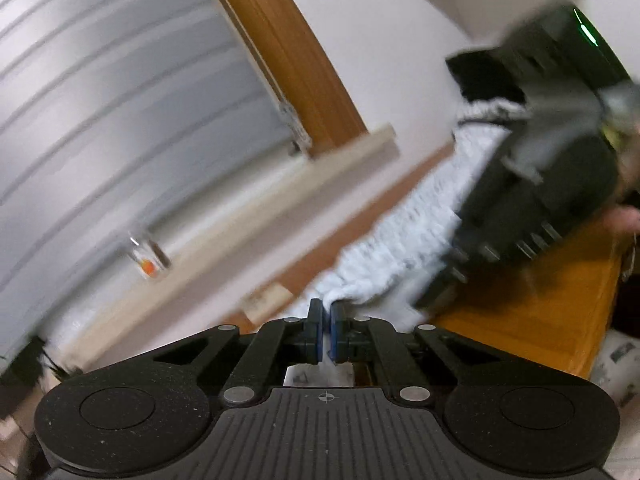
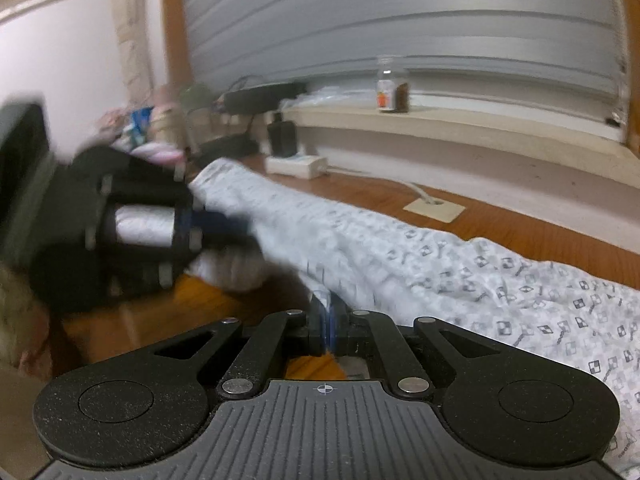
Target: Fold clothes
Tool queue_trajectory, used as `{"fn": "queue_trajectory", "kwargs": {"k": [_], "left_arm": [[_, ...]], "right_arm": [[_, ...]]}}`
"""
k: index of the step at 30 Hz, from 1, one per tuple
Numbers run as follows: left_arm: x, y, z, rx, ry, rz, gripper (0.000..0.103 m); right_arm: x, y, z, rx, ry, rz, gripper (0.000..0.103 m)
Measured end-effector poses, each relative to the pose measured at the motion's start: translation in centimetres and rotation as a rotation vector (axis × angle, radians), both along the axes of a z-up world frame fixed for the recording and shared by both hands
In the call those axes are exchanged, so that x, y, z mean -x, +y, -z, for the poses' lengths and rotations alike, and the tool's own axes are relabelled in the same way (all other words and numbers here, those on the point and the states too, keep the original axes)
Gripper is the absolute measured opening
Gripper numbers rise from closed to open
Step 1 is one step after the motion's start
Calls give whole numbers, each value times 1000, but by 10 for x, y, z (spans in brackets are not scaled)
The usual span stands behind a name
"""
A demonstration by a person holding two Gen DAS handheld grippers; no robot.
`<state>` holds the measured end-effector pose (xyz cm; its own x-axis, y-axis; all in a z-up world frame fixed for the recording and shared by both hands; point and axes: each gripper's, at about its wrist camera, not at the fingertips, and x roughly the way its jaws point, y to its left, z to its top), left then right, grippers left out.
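A white garment with a small grey print [image 2: 460,280] stretches across the wooden table [image 2: 520,232] and lifts toward both grippers. My right gripper [image 2: 327,316] is shut on an edge of this garment. In the left wrist view the same cloth [image 1: 400,248] runs up and right, and my left gripper [image 1: 326,320] is shut on its near edge. The left gripper [image 2: 224,224] also appears blurred at the left of the right wrist view, pinching the cloth. The right gripper body [image 1: 532,184] shows blurred at the right of the left wrist view, in front of the cloth.
A window sill [image 2: 440,120] under grey shutters holds a small glass jar [image 2: 391,85]. A white power strip [image 2: 296,165], a black charger [image 2: 282,136] and cables lie at the table's back. A pile of coloured cloth [image 2: 148,140] sits at the far left. A hand [image 1: 622,216] shows at right.
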<state>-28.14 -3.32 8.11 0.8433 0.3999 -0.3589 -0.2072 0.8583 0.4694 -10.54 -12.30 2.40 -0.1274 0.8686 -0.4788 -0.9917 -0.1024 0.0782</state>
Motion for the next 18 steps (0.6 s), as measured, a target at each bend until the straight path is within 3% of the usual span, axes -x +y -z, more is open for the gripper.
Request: {"fn": "queue_trajectory", "kwargs": {"k": [3, 5, 7, 12, 14, 16, 18], "left_arm": [[9, 11, -28, 68, -33, 51, 3], [9, 13, -36, 31, -32, 42, 3], [5, 15, -36, 5, -9, 31, 4], [-6, 29, -21, 62, 47, 37, 8], [-5, 42, -17, 119, 38, 29, 19], [0, 58, -16, 164, 17, 11, 32], [6, 77, -20, 191, -10, -26, 32]], "right_arm": [[9, -9, -4, 27, -43, -48, 3], [12, -18, -6, 45, -46, -73, 3], [14, -24, -5, 67, -45, -98, 3], [13, -29, 3, 101, -29, -116, 7], [12, -28, 2, 94, -19, -111, 13], [11, -27, 0, 79, -10, -103, 37], [11, -25, -5, 51, 1, -94, 40]]}}
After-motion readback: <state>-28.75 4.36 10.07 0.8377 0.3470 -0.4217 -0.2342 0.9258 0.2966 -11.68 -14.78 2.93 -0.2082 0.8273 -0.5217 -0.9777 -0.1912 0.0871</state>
